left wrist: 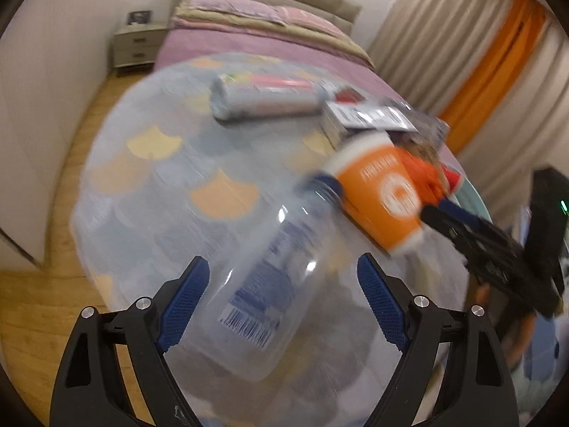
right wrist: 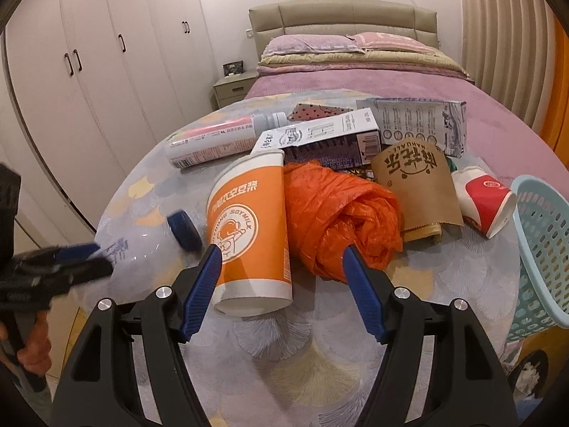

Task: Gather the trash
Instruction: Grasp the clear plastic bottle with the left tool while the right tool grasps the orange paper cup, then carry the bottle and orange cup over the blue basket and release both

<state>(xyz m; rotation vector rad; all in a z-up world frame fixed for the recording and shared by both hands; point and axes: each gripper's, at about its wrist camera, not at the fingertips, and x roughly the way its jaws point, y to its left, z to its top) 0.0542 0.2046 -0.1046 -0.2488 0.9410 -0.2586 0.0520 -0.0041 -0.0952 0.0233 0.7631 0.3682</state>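
Trash lies on a round table [right wrist: 320, 366] with a patterned cloth. A clear plastic bottle [left wrist: 270, 284] with a blue cap lies between the open fingers of my left gripper [left wrist: 282, 270]; the jaws stand apart from it. In the right wrist view the bottle [right wrist: 142, 242] lies at the left with the left gripper [right wrist: 96, 259] on it. My right gripper [right wrist: 281, 259] is open around the base of an orange soymilk cup [right wrist: 249, 227] lying on its side. An orange plastic bag [right wrist: 338, 213] lies beside the cup.
Behind lie a grey spray can [right wrist: 217, 138], carton boxes [right wrist: 320, 135], a brown paper sleeve [right wrist: 416, 181] and a red-white cup [right wrist: 483, 199]. A light blue basket [right wrist: 544, 249] stands at the table's right edge. A bed [right wrist: 355, 78] is beyond.
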